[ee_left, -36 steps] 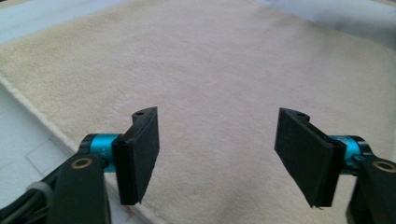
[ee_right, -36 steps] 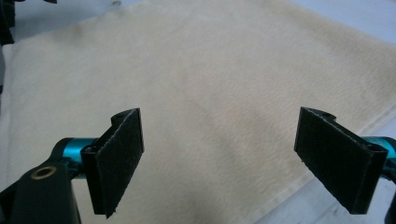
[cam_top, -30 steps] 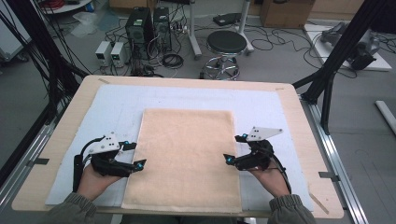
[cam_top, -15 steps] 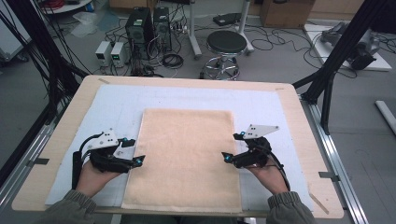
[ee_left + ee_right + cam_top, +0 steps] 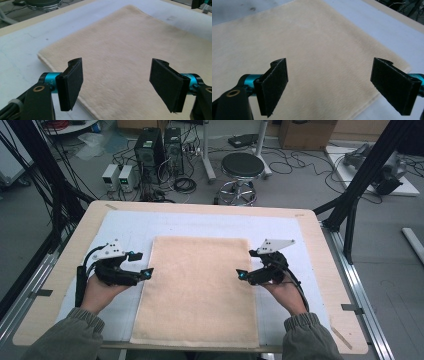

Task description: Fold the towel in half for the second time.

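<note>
Beyond my wooden tabletop I see a grey floor strewn with black cables. A round black stool stands on a chrome base, beside two dark computer towers and two small white boxes. Black frame struts flank both sides.

towel flat mid-table, on sheet | left gripper at its left edge | right gripper at its right edge | stool behind table
</note>
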`<state>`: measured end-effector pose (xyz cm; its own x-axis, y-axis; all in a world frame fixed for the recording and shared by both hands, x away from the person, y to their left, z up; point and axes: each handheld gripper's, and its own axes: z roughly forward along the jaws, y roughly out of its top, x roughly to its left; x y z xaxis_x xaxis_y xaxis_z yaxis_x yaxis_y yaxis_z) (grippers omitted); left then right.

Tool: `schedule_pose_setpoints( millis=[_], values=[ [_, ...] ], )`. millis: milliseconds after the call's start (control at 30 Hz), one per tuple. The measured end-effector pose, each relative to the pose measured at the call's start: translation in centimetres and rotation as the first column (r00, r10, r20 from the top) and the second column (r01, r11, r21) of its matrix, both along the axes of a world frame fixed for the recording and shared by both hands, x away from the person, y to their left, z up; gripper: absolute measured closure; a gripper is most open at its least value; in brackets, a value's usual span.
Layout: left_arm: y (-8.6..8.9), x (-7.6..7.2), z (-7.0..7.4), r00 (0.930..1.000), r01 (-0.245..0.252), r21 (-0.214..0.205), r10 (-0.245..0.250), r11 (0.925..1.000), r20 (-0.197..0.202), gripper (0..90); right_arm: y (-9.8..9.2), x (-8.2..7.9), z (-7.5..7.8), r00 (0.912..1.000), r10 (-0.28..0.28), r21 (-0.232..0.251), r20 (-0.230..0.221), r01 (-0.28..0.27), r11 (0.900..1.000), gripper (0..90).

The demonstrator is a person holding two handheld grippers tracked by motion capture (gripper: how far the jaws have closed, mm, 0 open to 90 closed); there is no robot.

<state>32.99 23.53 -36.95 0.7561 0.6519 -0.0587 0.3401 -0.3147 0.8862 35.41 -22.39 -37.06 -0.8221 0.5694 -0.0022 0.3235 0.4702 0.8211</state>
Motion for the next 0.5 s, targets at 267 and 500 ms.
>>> schedule_pose_setpoints(
  millis=[267,500],
  values=[
    [0.5,4.1,1.7,0.9977,-0.067,-0.014,0.067,0.9976,0.010,30.5,-0.4,4.5,1.9,0.9983,-0.057,0.006,0.014,0.057,0.9983,14.5],
    [0.2,7.8,2.0,0.9900,-0.140,-0.019,0.141,0.9899,0.008,31.9,-0.7,7.8,2.2,0.9900,-0.140,0.023,0.020,0.139,0.9900,17.6]
  ],
)
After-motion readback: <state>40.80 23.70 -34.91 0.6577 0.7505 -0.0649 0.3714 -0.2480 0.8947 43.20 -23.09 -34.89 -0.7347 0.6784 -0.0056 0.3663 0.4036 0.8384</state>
